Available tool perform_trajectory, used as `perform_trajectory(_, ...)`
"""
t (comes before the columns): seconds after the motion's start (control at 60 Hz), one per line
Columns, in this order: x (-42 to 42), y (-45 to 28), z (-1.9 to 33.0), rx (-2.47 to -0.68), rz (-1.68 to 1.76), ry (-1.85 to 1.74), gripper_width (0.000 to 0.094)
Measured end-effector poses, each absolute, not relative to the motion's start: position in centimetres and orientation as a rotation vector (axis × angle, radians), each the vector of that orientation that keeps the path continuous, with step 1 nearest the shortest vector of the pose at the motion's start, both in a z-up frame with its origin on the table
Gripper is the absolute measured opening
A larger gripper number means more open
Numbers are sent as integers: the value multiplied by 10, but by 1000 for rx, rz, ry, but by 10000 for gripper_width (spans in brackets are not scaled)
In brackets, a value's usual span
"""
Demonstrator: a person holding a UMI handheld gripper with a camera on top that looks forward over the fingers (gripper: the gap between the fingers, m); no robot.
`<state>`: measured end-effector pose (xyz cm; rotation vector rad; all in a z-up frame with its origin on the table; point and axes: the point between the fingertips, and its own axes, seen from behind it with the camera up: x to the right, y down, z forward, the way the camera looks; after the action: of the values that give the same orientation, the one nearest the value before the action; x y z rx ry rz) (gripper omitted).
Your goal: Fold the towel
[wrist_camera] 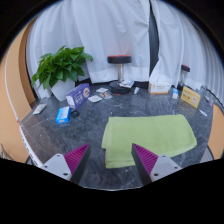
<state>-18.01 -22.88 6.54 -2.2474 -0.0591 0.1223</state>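
A light green towel (150,137) lies flat on the dark speckled table (60,140), folded into a rectangle, just ahead of my fingers and a little to their right. My gripper (110,160) is open and empty above the table's near edge. Its left finger (70,160) is over bare table. Its right finger (150,160) is over the towel's near edge. Nothing is between the pink pads.
A potted green plant (60,68) stands at the back left. A purple box (78,95), a blue packet (62,115), papers (97,97), a yellow box (190,97) and other small items line the table's far side. White curtains (110,30) hang behind.
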Motion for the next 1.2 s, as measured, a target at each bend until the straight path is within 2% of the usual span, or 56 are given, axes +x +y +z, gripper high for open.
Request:
perform_trajectory(0.2,-191,-136,11,-2262,32,-104,840)
perform_trajectory(0.3,-186,-116,-16,-2294,-39,-121,709)
perform_trajectory(0.317,-183,-112,-16,-2279,-68,-141,635)
perform_trajectory(0.383,-185,-110,-17,-2254,-97,-230,442)
perform_trajectory(0.45,-176,-106,-15,-2238,-142,-252,97)
perform_trajectory(0.5,-177,-106,-15,-2246,-105,-226,48)
perform_trajectory(0.6,-179,-107,-11,-2272,-68,-215,39)
perform_trajectory(0.667,-193,-112,6,-2281,9,-202,38)
perform_trajectory(0.817,-234,-127,104,-2193,362,-122,38)
perform_trajectory(0.9,-217,-126,147,-2129,448,-78,37)
perform_trajectory(0.967,-187,-123,150,-2119,445,-49,39)
perform_trajectory(1.033,-147,-115,128,-2138,382,-23,51)
perform_trajectory(1.083,-115,-111,101,-2187,306,-17,141)
perform_trajectory(1.133,-86,-112,74,-2240,252,-15,320)
perform_trajectory(1.2,-47,-115,56,-2281,170,0,696)
